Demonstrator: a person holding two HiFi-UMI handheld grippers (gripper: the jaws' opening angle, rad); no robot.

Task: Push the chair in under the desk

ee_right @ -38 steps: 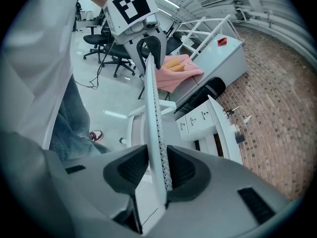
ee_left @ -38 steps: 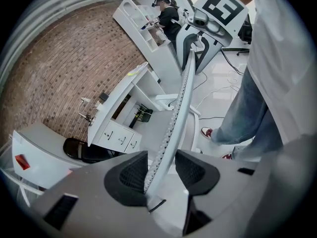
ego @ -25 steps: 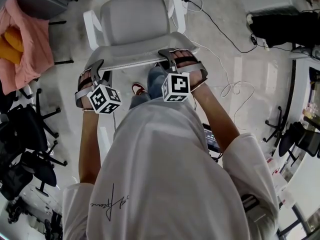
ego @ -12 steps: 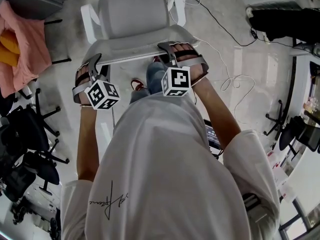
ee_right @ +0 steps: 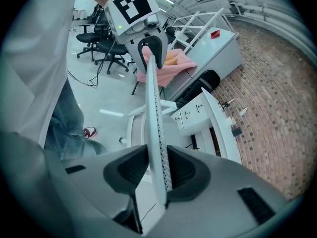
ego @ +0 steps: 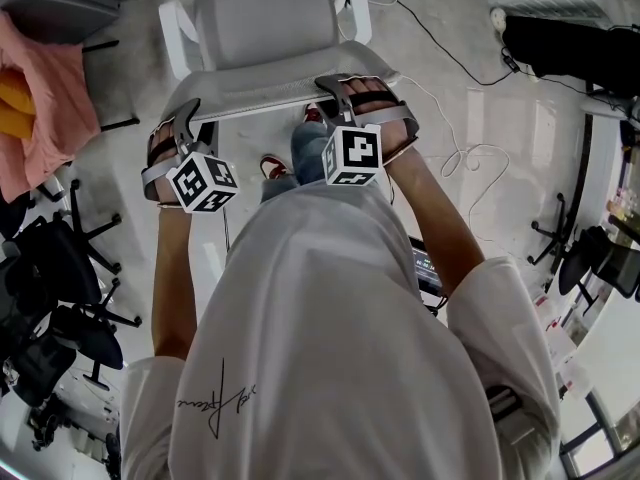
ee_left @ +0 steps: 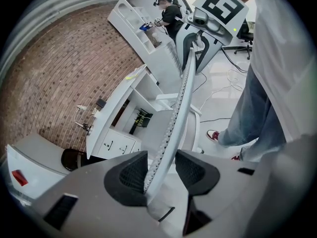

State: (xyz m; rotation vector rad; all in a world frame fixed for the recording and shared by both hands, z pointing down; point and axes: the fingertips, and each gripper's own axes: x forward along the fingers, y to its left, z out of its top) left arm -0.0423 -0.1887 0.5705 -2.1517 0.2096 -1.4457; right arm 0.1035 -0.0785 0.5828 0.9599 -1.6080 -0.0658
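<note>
A white office chair stands in front of me, seat (ego: 265,13) ahead and the top rim of its backrest (ego: 270,90) nearest. My left gripper (ego: 187,118) clamps that rim near its left end, and my right gripper (ego: 336,90) clamps it near the right end. In the left gripper view the thin perforated backrest (ee_left: 181,98) runs between the dark pads of the left gripper (ee_left: 161,170). The right gripper (ee_right: 157,170) holds the backrest (ee_right: 152,98) squeezed between its pads. The white desk (ee_left: 116,108) with drawers (ee_right: 195,110) lies beyond the chair.
A pink cloth (ego: 40,98) lies draped over furniture at the left. Black office chairs (ego: 50,298) crowd the lower left. Cables (ego: 460,158) trail over the floor at the right, near a black object (ego: 570,48). My legs and a red shoe (ego: 272,173) are just behind the chair.
The chair has rolled forward, away from me toward the desk, and both grippers have gone with it, still clamped on the backrest rim.
</note>
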